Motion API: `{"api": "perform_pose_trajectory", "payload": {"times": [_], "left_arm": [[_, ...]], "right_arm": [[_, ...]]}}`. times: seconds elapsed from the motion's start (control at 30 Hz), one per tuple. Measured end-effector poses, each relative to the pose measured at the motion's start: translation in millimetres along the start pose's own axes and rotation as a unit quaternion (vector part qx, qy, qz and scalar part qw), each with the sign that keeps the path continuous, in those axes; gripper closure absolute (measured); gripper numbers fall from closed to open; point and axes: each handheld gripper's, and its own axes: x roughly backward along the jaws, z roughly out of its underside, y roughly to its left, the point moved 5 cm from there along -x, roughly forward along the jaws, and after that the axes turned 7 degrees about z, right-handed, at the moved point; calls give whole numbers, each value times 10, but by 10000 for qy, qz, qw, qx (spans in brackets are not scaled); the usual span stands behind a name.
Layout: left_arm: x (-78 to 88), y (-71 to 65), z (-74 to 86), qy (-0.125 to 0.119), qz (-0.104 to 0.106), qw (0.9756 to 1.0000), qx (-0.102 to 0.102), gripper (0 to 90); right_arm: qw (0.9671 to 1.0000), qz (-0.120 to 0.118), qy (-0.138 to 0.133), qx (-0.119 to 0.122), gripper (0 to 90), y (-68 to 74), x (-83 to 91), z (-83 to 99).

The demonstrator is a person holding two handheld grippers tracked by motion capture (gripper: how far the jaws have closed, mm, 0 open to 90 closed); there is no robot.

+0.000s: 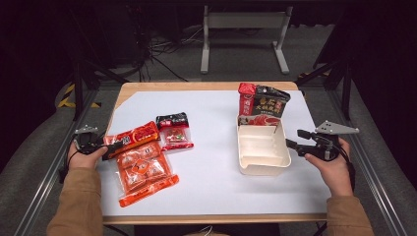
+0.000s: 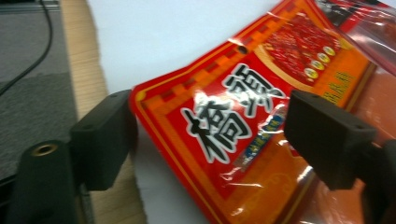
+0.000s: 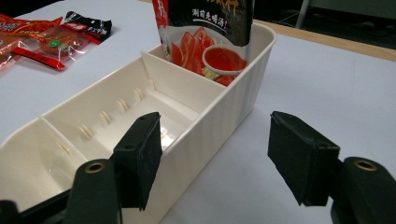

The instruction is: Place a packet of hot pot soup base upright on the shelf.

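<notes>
Closing on the red sauce packet (image 2: 243, 135) near the table's (image 1: 211, 191) left edge, the left gripper (image 1: 101, 143) is straddling the packet's end with its jaws apart and not yet pressing, so it is best biting well in from the slippery crinkled rim. The rigid, ribbed cream tray (image 1: 263, 164), already holding a glossy black-and-red pouch (image 1: 262, 105) upright in its far compartment, is sitting right of centre. The right gripper (image 3: 215, 154) is idling with jaws wide around the tray's near wall, gripping nothing.
</notes>
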Motion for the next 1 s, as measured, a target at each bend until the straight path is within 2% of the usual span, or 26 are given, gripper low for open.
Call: {"api": "perform_pose_trajectory", "payload": {"times": [0.1,0.13,0.2,0.33,0.4,0.43,0.5,0.63,0.73,0.77,0.83,0.87,1.0], "left_arm": [[-10,-34,0,-10,154,9999,-16,286],[-9,-39,-2,3,189,9998,-69,286],[9,-59,-8,-15,245,9996,-118,357],[37,-81,-21,-157,423,9990,-56,437],[39,-85,-11,-124,453,9989,-58,471],[42,-92,-3,-81,515,9986,-29,495],[52,-114,-7,-163,679,9976,28,547],[74,-135,-4,-190,762,9969,-28,587],[60,-123,18,-202,754,9969,-32,605],[53,-118,28,-201,724,9972,-13,641],[29,-96,50,-100,564,9983,49,662],[29,-96,50,-100,564,9983,49,676],[7,-84,57,28,351,9993,126,734]], "right_arm": [[10000,2,-13,17,347,-2,0,-1],[10000,2,-13,17,347,-2,0,-1],[10000,2,-17,18,347,-4,0,-2],[10000,-1,-16,26,346,-3,-1,-2],[10000,-8,-14,24,345,-3,-5,-2],[10000,-8,-13,27,345,-2,-8,-2],[10000,-18,-9,36,344,2,-11,-3],[10000,-20,-4,52,342,3,-18,-3],[10000,-25,0,50,341,8,-23,-3],[10000,-35,8,58,339,14,-28,-4],[10000,-38,10,65,339,16,-30,-4],[10000,-38,10,65,339,16,-30,-4],[10000,-29,8,68,340,14,-25,-2]]}}
